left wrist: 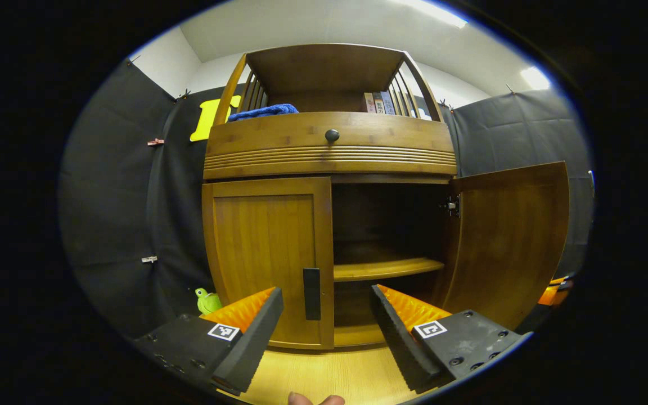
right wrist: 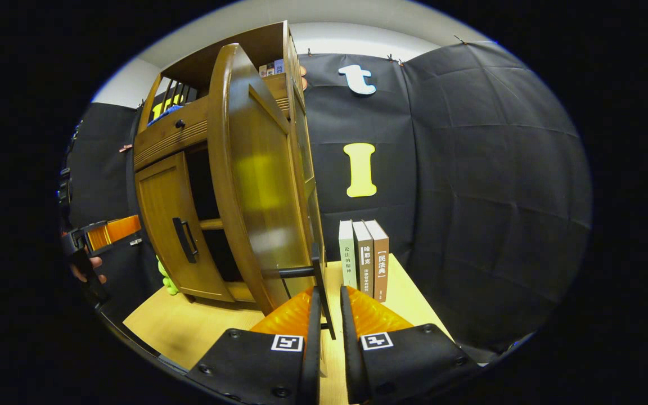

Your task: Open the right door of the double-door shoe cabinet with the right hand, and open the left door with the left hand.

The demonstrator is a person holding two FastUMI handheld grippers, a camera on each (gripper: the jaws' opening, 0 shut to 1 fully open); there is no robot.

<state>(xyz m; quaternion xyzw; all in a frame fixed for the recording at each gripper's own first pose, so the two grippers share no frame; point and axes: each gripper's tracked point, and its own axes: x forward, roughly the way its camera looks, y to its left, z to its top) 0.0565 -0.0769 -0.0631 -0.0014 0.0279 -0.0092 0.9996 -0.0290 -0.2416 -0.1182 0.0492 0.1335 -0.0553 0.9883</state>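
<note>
The wooden shoe cabinet (left wrist: 329, 157) stands in front of me on a light wooden table (left wrist: 324, 377). Its left door (left wrist: 262, 253) is closed, with a dark vertical handle (left wrist: 311, 293) at its inner edge. My left gripper (left wrist: 327, 292) is open just short of that handle, which shows between its fingers without touching them. The right door (left wrist: 509, 242) is swung wide, baring the inner shelf (left wrist: 386, 269). In the right gripper view, my right gripper (right wrist: 329, 293) is shut on the right door's handle (right wrist: 319, 270), beside the open door (right wrist: 256, 185).
Three books (right wrist: 363, 259) stand upright on the table just right of the open door. A green toy (left wrist: 207, 301) sits at the cabinet's left foot. Above the doors there is a drawer with a knob (left wrist: 332, 135), and a blue cloth (left wrist: 262, 111) lies on top.
</note>
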